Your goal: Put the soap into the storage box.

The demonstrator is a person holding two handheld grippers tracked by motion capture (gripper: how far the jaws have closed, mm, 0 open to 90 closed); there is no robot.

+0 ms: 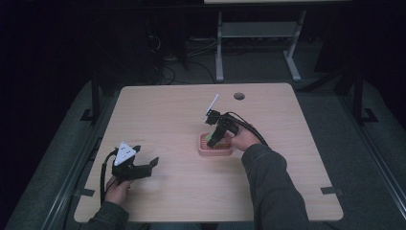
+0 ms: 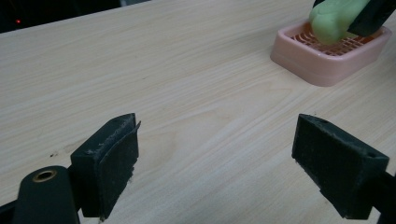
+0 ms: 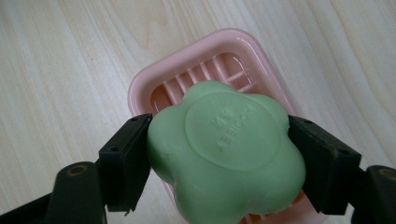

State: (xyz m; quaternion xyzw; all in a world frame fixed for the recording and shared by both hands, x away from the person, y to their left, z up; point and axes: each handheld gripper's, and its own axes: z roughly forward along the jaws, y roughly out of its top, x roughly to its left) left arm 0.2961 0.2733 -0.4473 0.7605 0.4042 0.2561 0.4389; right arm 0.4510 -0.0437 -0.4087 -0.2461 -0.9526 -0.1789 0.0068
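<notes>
Soap bar (image 3: 226, 151), green, flower-shaped: one. You hold it clamped between your right gripper (image 3: 219, 158) jaws, just above the dish. Risk: its rounded, smooth sides may slide out if your grip loosens or tilts.
Soap dish (image 3: 140, 86), pink, slatted: one, mid-table.
Left gripper (image 2: 215, 163): one, jaws apart, holding nothing, well apart from the dish.
Table (image 1: 163, 115): one.

Green flower-shaped soap (image 3: 226, 149) held just above the pink slatted dish (image 3: 154, 77).
</notes>
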